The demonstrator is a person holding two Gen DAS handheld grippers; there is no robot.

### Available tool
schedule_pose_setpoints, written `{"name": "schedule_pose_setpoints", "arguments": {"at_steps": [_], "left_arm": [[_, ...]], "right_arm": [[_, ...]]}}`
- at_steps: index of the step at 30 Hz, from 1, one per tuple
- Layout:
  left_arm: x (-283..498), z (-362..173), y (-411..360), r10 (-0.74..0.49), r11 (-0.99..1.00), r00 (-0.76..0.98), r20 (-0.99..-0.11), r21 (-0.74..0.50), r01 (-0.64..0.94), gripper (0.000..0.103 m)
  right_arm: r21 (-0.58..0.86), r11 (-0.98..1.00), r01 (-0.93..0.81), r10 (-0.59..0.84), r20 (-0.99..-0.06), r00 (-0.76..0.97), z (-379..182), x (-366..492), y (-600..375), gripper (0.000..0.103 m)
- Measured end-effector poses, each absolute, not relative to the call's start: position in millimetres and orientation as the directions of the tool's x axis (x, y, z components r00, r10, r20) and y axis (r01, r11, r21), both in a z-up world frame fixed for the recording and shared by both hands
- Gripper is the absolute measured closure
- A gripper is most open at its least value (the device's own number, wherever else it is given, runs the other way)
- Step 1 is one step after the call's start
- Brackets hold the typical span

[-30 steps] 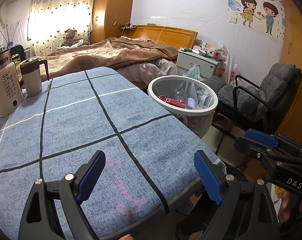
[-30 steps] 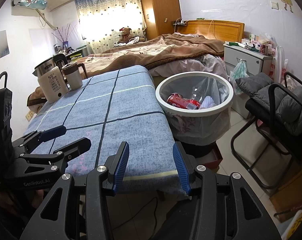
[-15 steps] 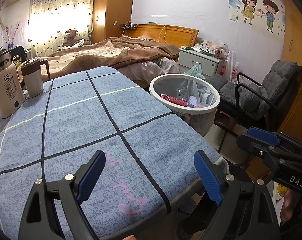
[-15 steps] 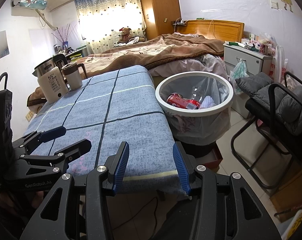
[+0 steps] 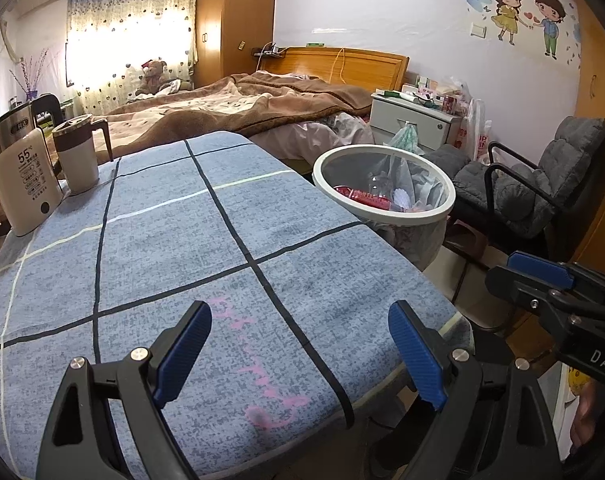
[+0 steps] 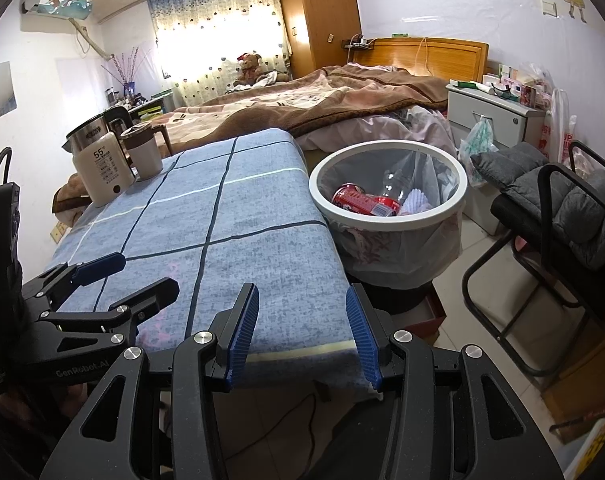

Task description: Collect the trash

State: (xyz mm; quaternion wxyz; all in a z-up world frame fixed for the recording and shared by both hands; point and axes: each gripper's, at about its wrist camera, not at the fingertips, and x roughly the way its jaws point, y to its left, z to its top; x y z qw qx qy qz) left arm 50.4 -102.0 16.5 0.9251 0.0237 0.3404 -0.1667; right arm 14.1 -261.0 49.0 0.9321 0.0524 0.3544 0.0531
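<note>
A white round trash bin (image 5: 442, 216) (image 6: 382, 222) with a clear liner stands beside the right edge of the table. Inside lie a red can (image 6: 362, 202), a clear plastic bottle (image 6: 396, 182) and white crumpled paper (image 6: 416, 200). My left gripper (image 5: 300, 354) is open and empty over the near edge of the blue checked tablecloth (image 5: 162, 248). My right gripper (image 6: 302, 332) is open and empty at the table's near right corner, short of the bin. Each gripper shows in the other's view: the right one (image 5: 550, 280), the left one (image 6: 122, 280).
A white kettle (image 5: 22, 184) (image 6: 100, 172) and a lidded mug (image 5: 78, 156) (image 6: 142, 154) stand at the table's far left corner. A bed (image 5: 242, 108) lies behind the table. A grey padded chair (image 5: 542, 192) (image 6: 562, 216) and a white nightstand (image 5: 414, 120) are on the right.
The left wrist view has shifted slightly, so the bin and table sit a little further right in it. The right gripper has held still. Both grippers stayed open.
</note>
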Motion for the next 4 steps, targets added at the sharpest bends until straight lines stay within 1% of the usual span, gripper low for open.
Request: {"name": "schedule_pose_setpoints", "arguments": {"at_steps": [4], "left_arm": [[49.9, 16.2, -105.8, -0.292, 0.941, 0.714, -0.637, -0.059, 0.332, 0.012]], "right_arm": [[0.136, 0.989, -0.059, 0.135, -0.657, 0.742, 46.7, 14.1, -261.0, 0.056]]}}
